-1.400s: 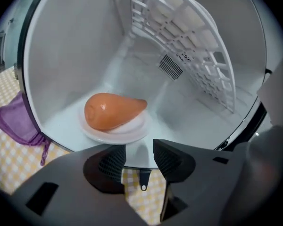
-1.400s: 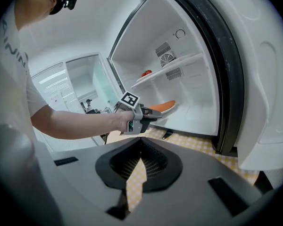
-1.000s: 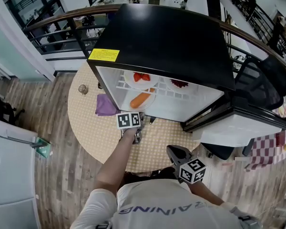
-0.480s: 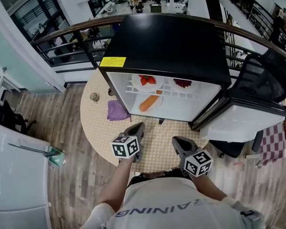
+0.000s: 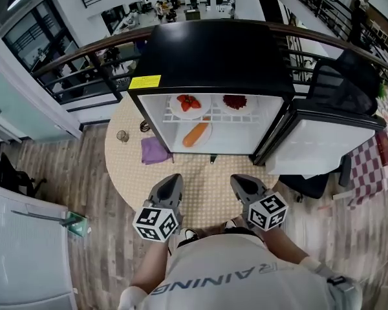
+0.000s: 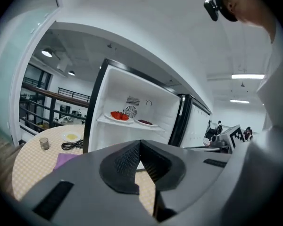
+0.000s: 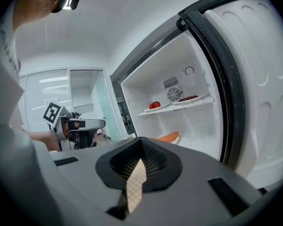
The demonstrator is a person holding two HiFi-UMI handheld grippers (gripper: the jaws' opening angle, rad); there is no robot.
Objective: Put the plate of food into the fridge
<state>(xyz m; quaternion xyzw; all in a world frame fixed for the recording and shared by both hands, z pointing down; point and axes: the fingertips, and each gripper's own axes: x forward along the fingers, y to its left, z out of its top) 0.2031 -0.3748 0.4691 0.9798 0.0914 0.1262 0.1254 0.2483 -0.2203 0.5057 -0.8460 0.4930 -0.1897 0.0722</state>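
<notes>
The black fridge (image 5: 213, 57) stands open on the round table. On its lower shelf lies a plate with a long orange piece of food (image 5: 195, 134), which also shows in the right gripper view (image 7: 169, 137). The upper shelf carries a plate of strawberries (image 5: 189, 103) and a plate of dark food (image 5: 236, 102). My left gripper (image 5: 170, 187) hangs well short of the fridge, near the person's body, shut and empty (image 6: 140, 142). Level with it on the right is my right gripper (image 5: 240, 185), tips together with nothing held (image 7: 141, 141).
The fridge door (image 5: 323, 144) is swung wide open to the right. A purple cloth (image 5: 155, 150), a glass (image 5: 122, 135) and a coiled cable (image 5: 145, 126) lie on the table (image 5: 126, 173) left of the fridge. A black chair (image 5: 346, 82) stands behind the door.
My left gripper has drawn back from the fridge's lower shelf toward the person and risen, empty. The right gripper has lifted a little. The orange food plate stays on the shelf.
</notes>
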